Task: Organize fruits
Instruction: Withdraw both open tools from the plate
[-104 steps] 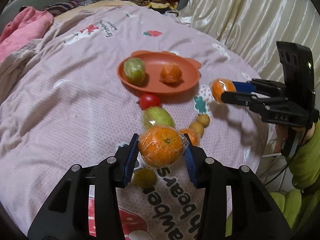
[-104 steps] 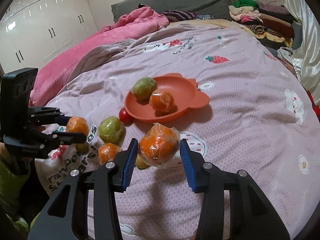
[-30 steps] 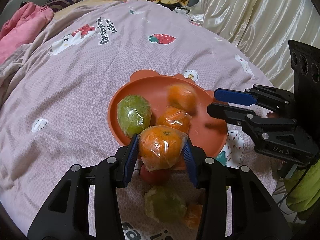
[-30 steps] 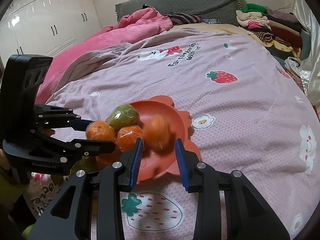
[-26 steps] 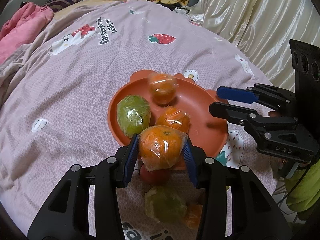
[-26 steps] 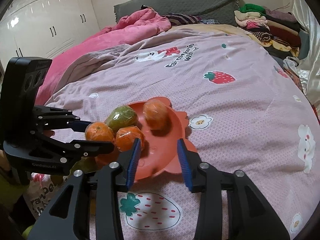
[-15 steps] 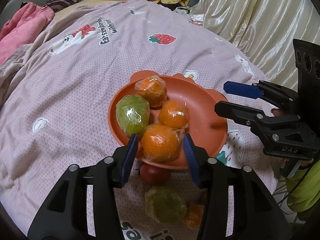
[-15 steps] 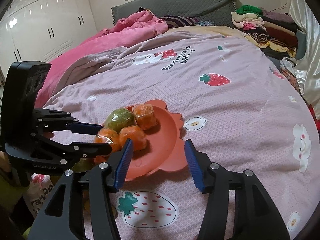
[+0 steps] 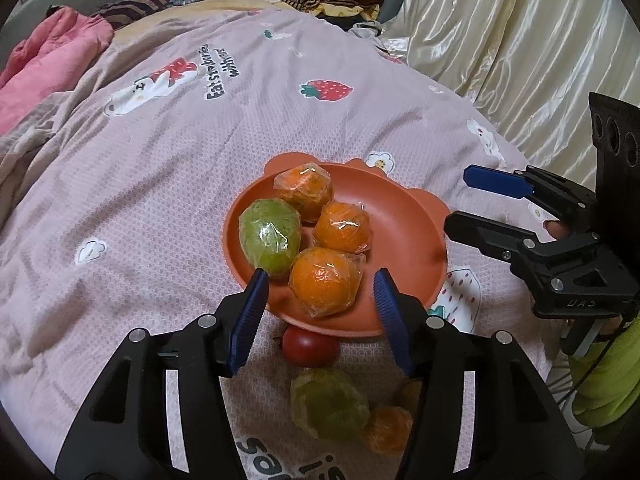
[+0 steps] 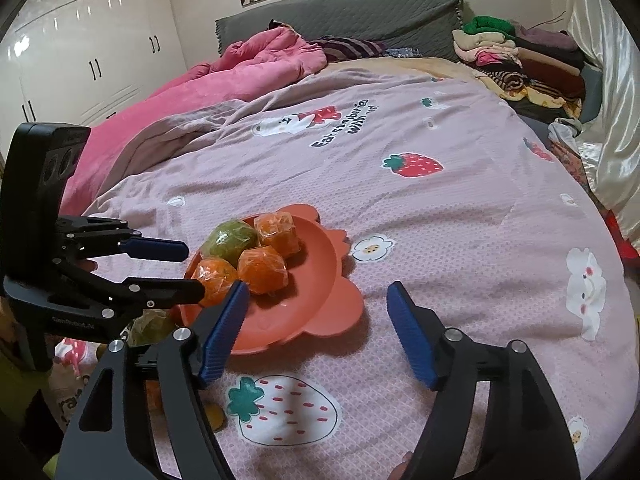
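An orange plate (image 9: pixel 404 232) (image 10: pixel 312 280) on the bed holds three wrapped oranges (image 9: pixel 325 287) (image 9: pixel 342 227) (image 9: pixel 303 191) and a wrapped green fruit (image 9: pixel 270 235) (image 10: pixel 230 241). My left gripper (image 9: pixel 320 306) is open at the plate's near rim, its fingers either side of the nearest orange, apart from it. My right gripper (image 10: pixel 316 330) is open and empty above the plate's right edge; it also shows in the left wrist view (image 9: pixel 472 196). A red tomato (image 9: pixel 309 346), another green fruit (image 9: pixel 329 402) and a small orange (image 9: pixel 388 424) lie on the bedspread below the plate.
The pink bedspread (image 10: pixel 460 216) has strawberry prints. A pink blanket (image 10: pixel 248 68) lies at the far left. Folded clothes (image 10: pixel 520 56) are stacked at the far right. A cream curtain (image 9: pixel 520 40) hangs along the right side.
My right gripper let an orange go onto the plate and opened wide. My left gripper then opened and left its orange on the plate's near side.
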The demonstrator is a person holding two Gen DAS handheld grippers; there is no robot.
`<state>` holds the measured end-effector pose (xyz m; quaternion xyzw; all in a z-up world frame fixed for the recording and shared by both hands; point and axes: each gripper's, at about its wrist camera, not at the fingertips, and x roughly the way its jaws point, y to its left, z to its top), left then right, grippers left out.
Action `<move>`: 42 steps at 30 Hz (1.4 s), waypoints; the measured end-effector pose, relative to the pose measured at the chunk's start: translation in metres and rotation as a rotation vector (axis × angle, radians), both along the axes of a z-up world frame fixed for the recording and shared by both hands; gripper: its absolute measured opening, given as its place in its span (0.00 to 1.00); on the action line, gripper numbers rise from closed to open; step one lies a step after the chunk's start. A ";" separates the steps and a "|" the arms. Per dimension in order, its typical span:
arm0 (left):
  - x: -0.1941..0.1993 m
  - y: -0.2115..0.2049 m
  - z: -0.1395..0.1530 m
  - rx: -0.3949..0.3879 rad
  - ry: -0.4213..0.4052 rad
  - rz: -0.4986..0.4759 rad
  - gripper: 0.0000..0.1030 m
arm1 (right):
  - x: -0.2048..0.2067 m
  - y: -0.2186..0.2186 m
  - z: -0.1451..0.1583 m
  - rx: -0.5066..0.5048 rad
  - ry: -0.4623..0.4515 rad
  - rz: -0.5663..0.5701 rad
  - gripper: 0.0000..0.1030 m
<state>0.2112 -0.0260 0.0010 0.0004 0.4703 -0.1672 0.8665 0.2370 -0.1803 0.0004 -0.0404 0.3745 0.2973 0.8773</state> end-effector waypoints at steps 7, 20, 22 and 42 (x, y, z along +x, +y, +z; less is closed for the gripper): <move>-0.007 0.002 0.006 0.000 -0.022 0.011 0.54 | -0.005 -0.002 0.002 -0.003 -0.004 -0.009 0.76; -0.015 0.012 0.016 -0.002 -0.054 0.048 0.60 | -0.013 -0.002 0.005 -0.014 -0.013 -0.028 0.87; -0.017 0.013 0.018 -0.002 -0.060 0.054 0.64 | -0.015 -0.003 0.006 -0.015 -0.014 -0.030 0.88; -0.031 0.025 0.032 -0.001 -0.112 0.111 0.90 | -0.028 -0.001 0.017 -0.033 -0.044 -0.039 0.93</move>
